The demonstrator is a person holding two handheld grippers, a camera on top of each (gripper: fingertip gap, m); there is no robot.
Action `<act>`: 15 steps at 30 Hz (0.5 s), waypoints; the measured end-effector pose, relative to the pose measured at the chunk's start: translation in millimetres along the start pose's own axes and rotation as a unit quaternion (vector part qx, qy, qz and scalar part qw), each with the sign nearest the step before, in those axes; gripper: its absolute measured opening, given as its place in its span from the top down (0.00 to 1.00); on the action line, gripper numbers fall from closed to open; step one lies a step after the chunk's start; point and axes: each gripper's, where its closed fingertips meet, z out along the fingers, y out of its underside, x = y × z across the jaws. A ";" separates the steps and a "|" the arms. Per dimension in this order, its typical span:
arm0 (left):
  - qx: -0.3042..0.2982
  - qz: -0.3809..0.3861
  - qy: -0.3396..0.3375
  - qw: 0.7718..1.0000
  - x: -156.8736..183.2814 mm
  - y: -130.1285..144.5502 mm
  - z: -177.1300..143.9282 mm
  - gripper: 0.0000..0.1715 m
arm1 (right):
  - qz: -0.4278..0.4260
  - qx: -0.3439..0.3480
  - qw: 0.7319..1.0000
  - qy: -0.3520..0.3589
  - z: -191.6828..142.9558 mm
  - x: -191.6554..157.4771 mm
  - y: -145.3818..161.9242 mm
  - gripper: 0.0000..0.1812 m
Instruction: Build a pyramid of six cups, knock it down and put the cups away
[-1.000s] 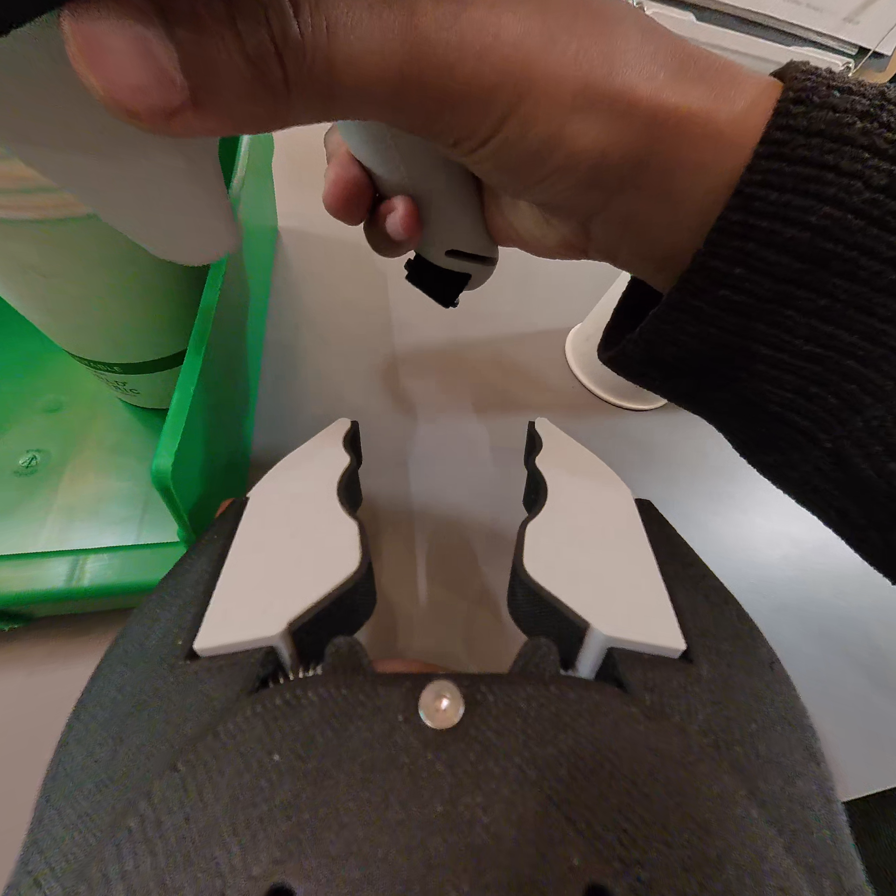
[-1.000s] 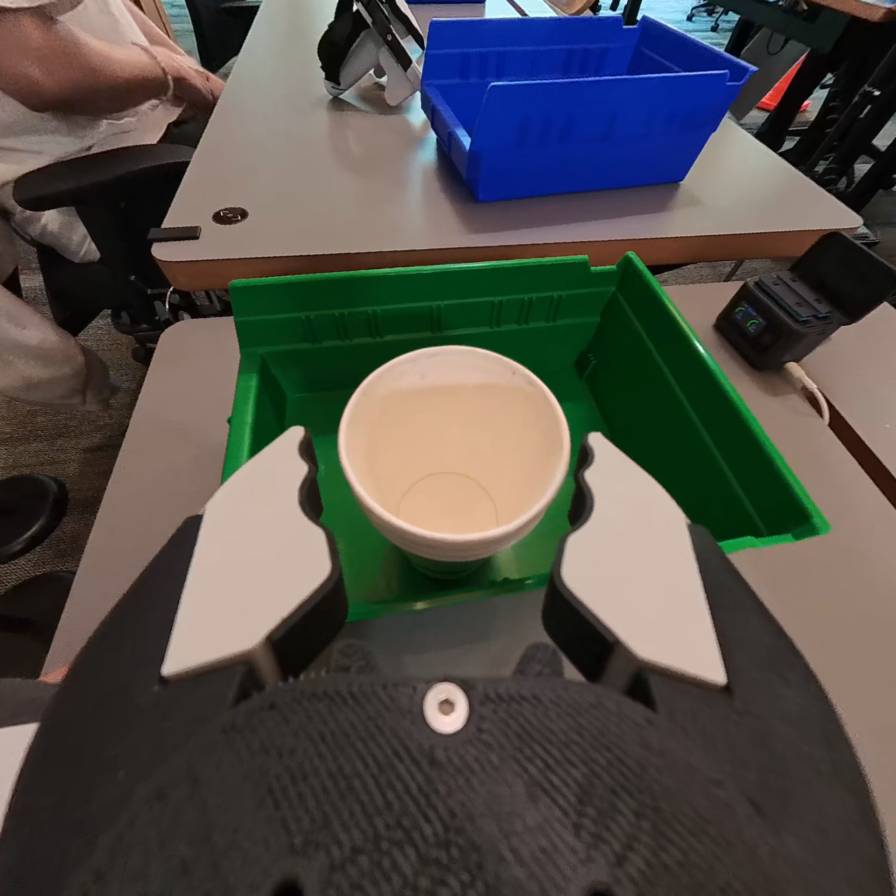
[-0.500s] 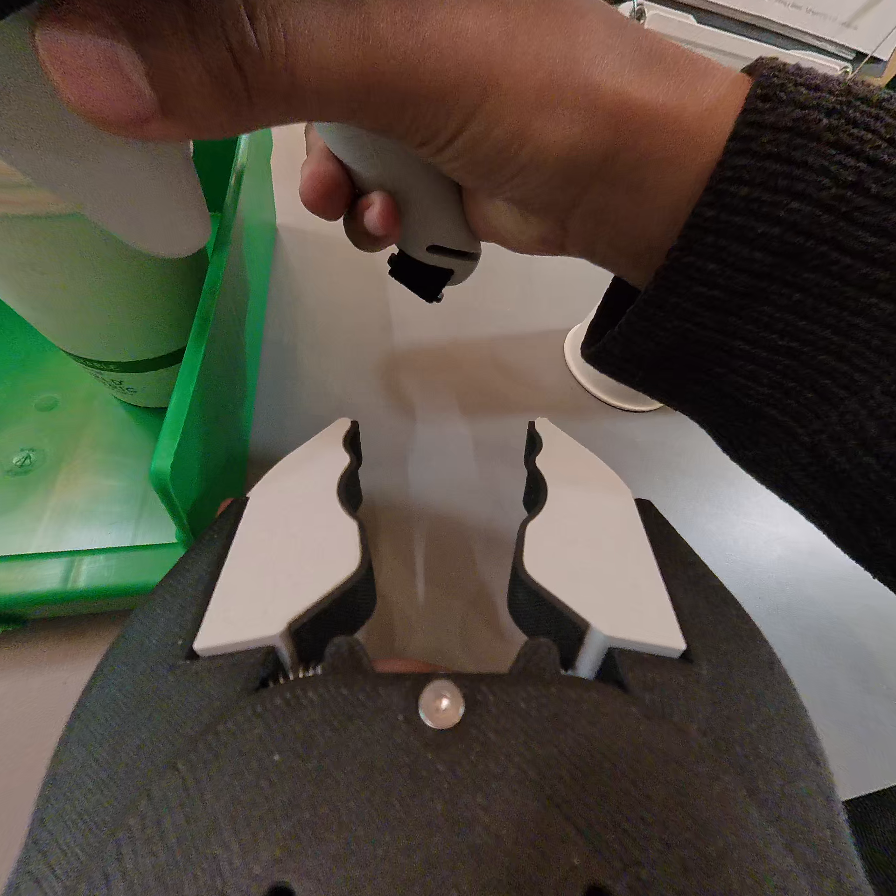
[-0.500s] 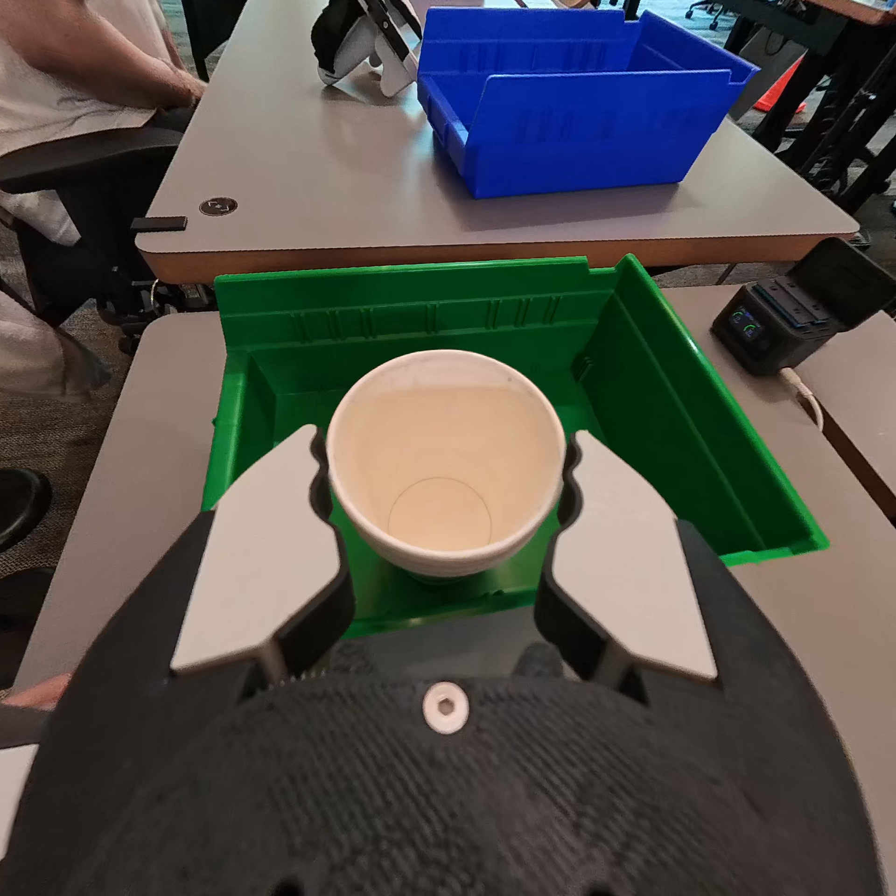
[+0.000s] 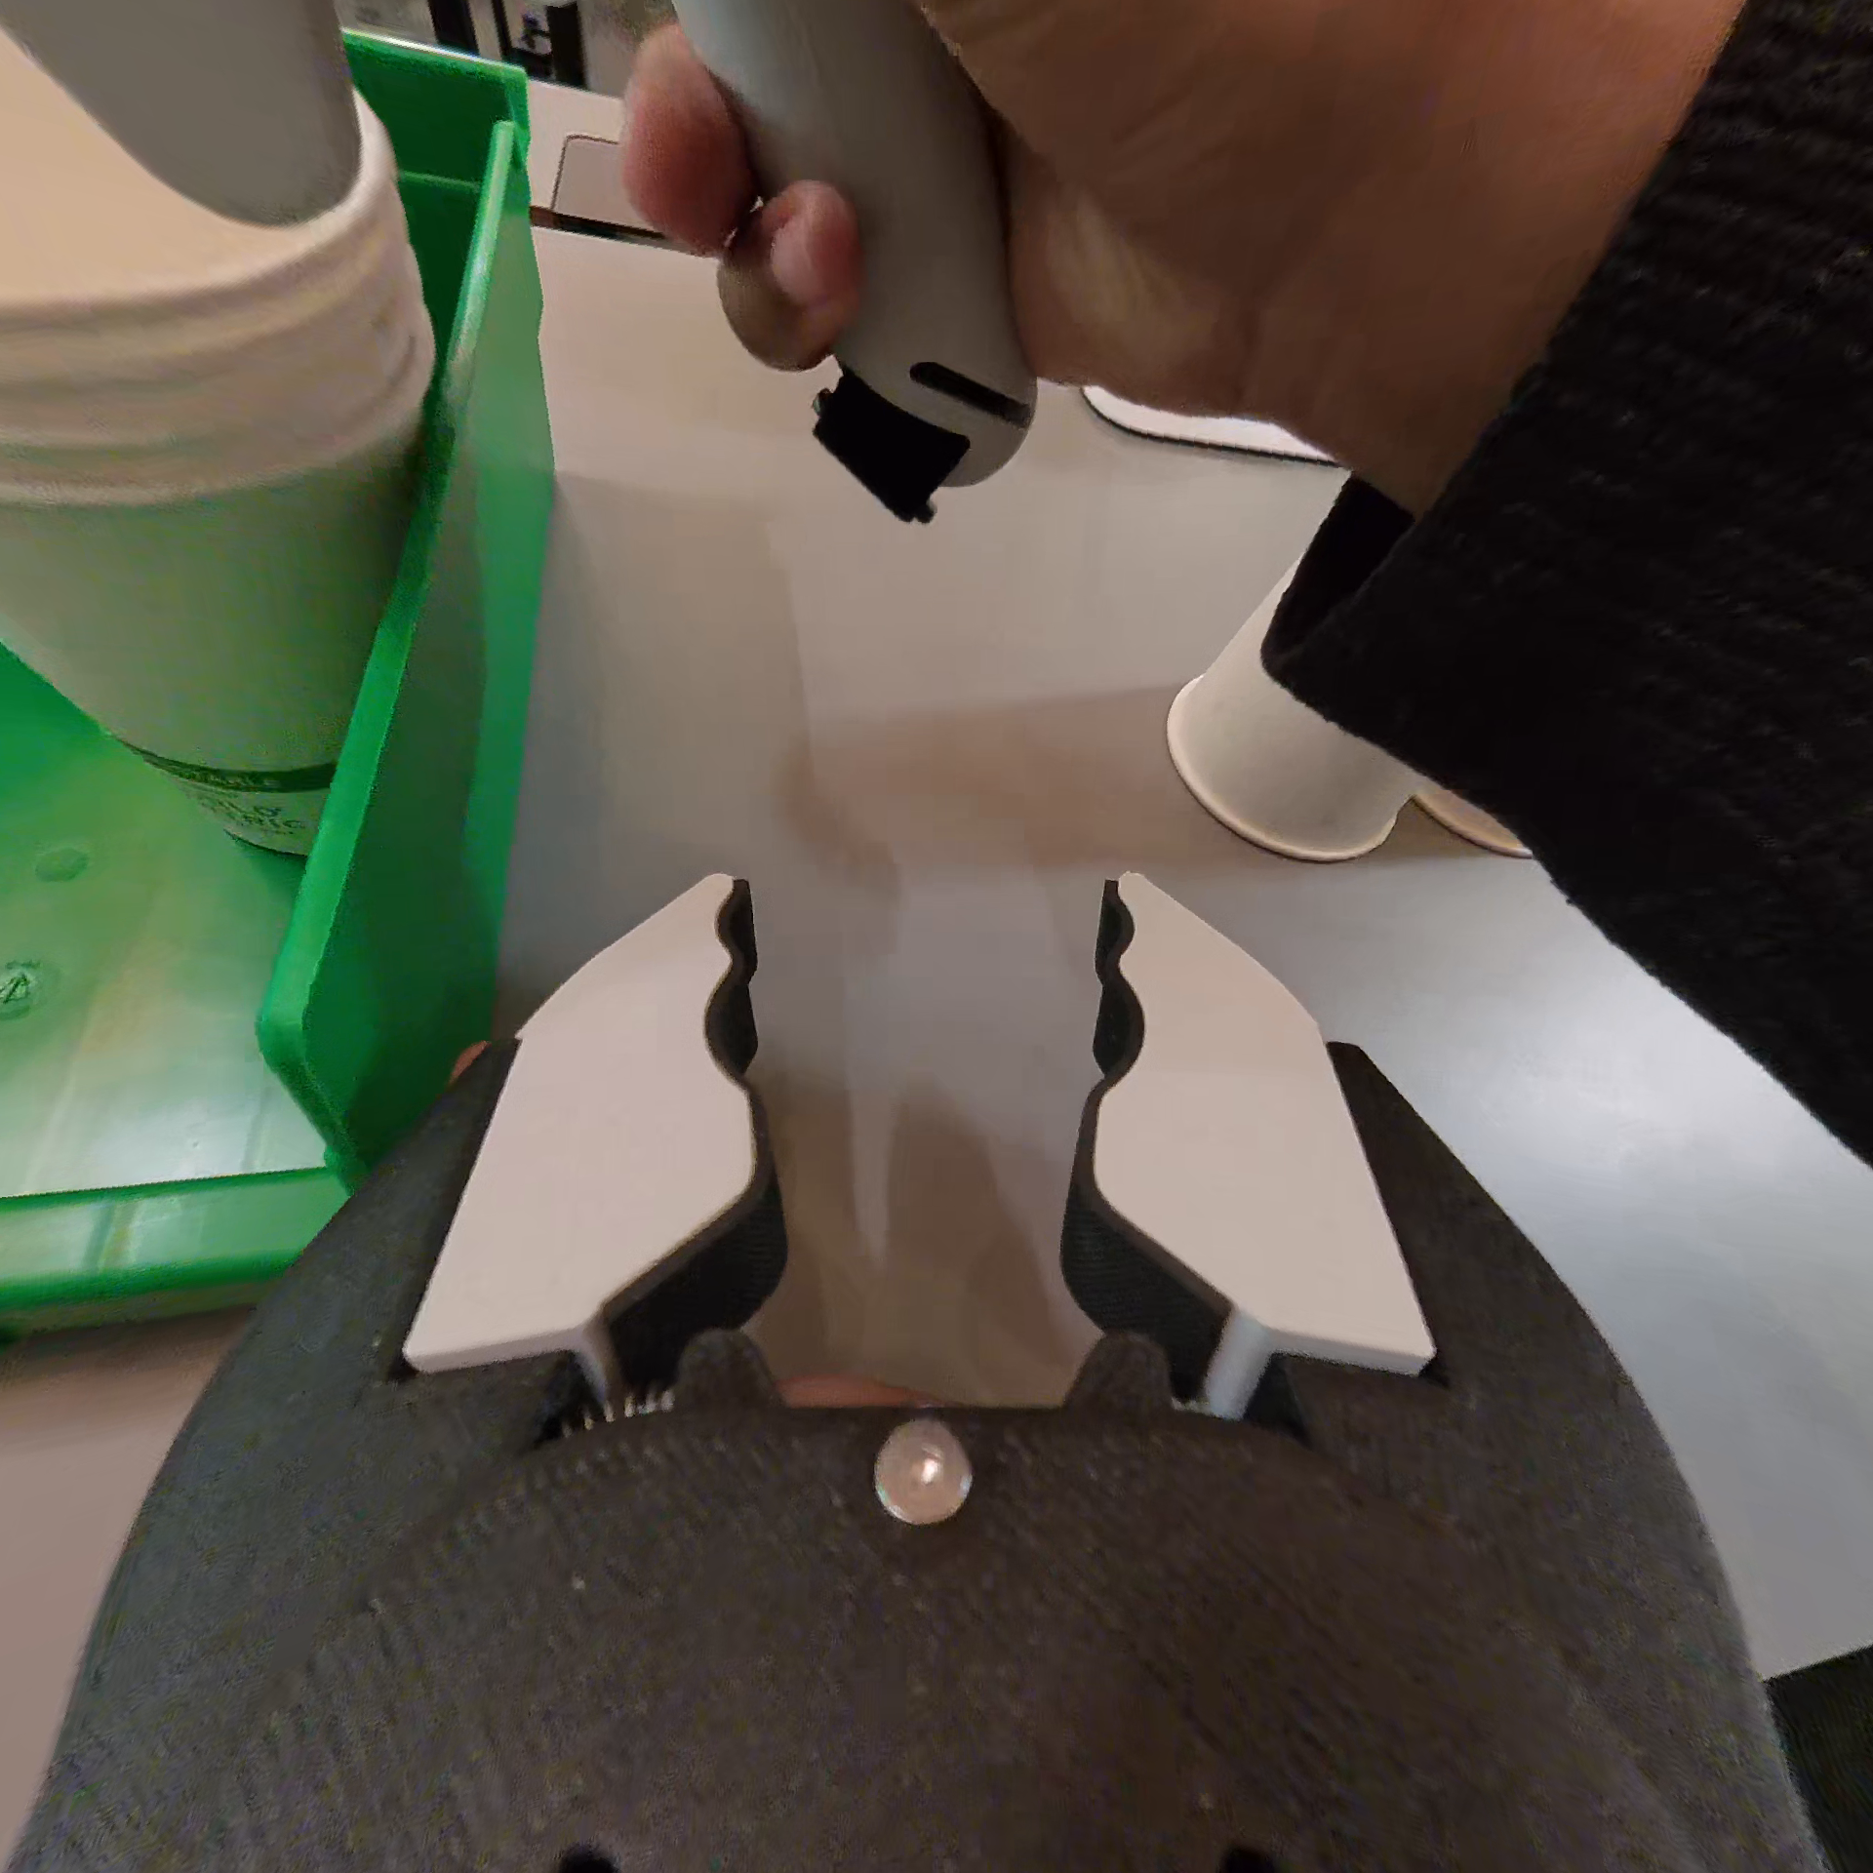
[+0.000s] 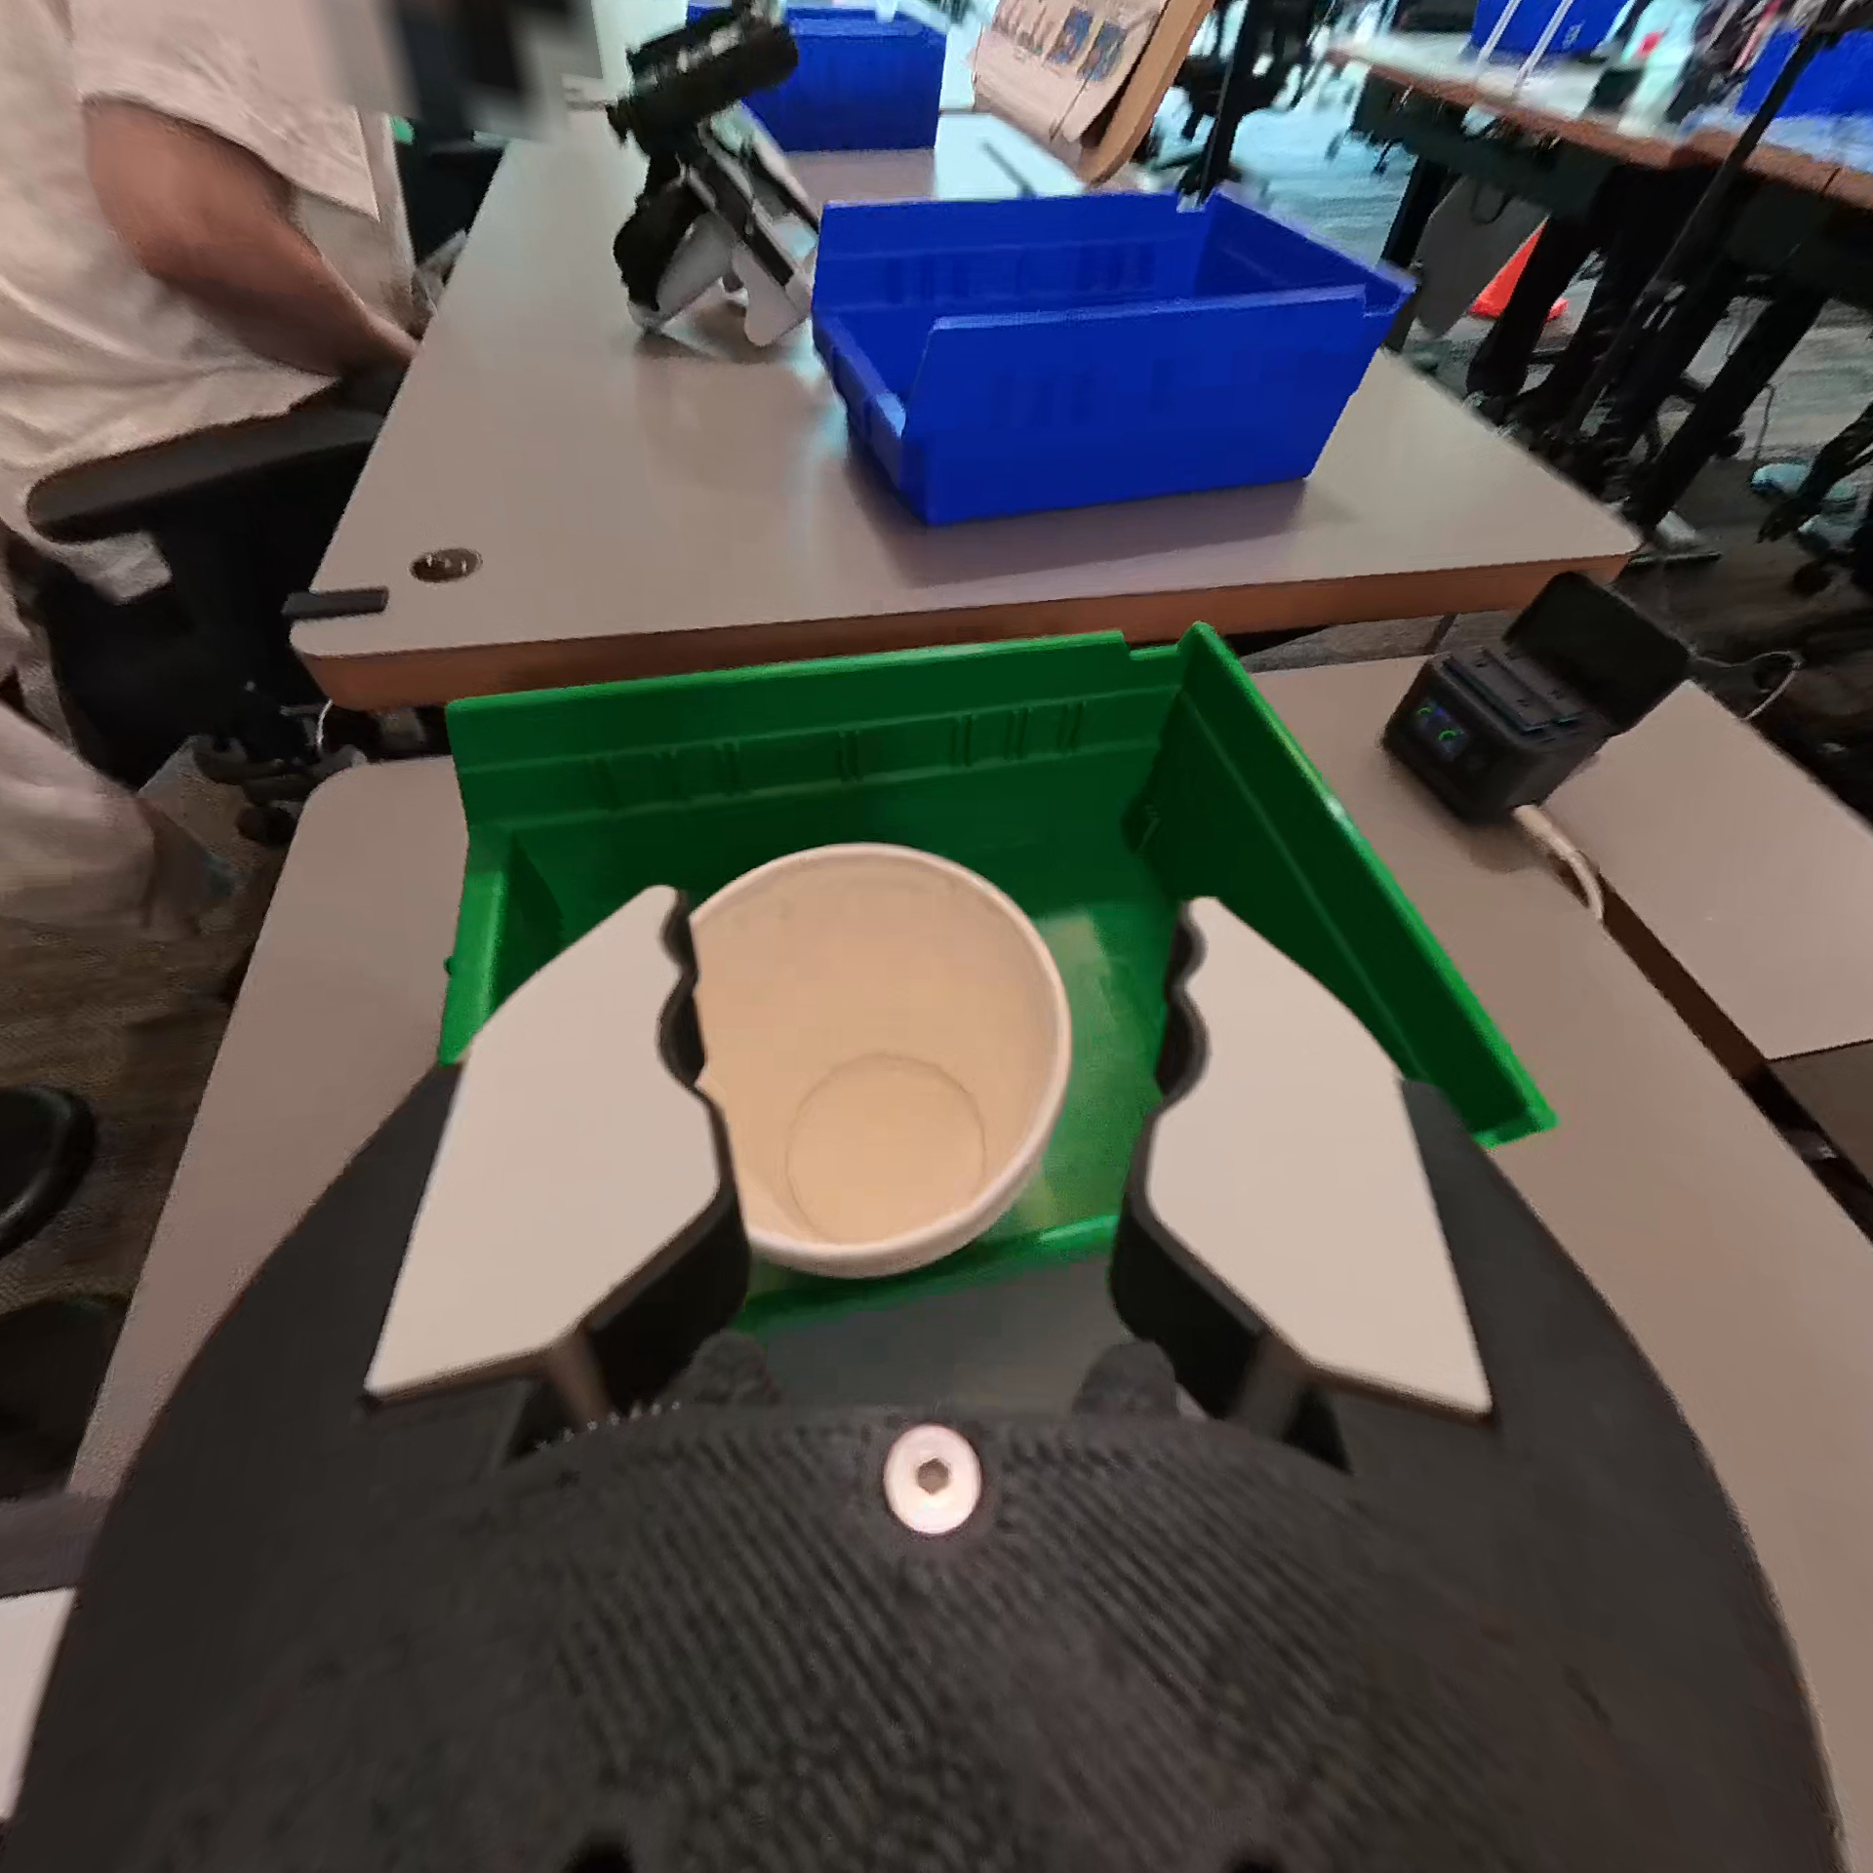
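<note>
Since a second ago the right gripper (image 6: 927,1014) has drifted right across the stack of paper cups (image 6: 880,1054), so its left finger (image 6: 568,1125) now overlaps the rim while a clear gap shows at the other finger; the fingers are spread wide and grip nothing, and real contact I cannot confirm. That stack stands upright in the green bin (image 6: 1348,912), apparently placed so its mouth faces the descending tool. Off to the side, the left gripper (image 5: 927,973) hovers over bare grey table (image 5: 709,628), fingers parted and empty, beside the bin's wall. Ahead of it a hand (image 5: 1267,182) grips the other tool's handle, and an upturned white cup (image 5: 1287,750) sits beyond. Farther off are a blue bin (image 6: 1105,385) and a black charger box (image 6: 1520,730).
</note>
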 end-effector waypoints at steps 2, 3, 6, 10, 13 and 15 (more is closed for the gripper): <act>-0.001 0.002 0.002 1.000 1.8 -0.1 1.3 0.61 | 0.010 -0.026 0.999 -0.023 3.0 -5.7 12.9 0.44; -0.001 0.003 0.003 1.000 2.6 -0.3 1.8 0.61 | 0.013 -0.035 0.999 -0.031 4.2 -8.8 19.2 0.42; -0.002 0.004 0.005 1.000 4.2 -0.9 3.4 0.61 | -0.001 -0.045 0.999 -0.025 6.9 -10.0 30.8 0.41; -0.003 0.005 0.007 1.000 5.4 -0.9 4.5 0.61 | -0.005 -0.041 0.999 -0.020 11.0 -9.0 30.6 0.43; -0.004 0.005 0.008 1.000 5.2 -0.6 5.3 0.61 | -0.009 -0.050 0.998 -0.021 14.6 -8.4 30.6 0.46; -0.005 0.004 0.008 1.000 4.8 -0.3 5.6 0.61 | -0.012 -0.051 0.998 -0.020 16.4 -8.2 31.0 0.47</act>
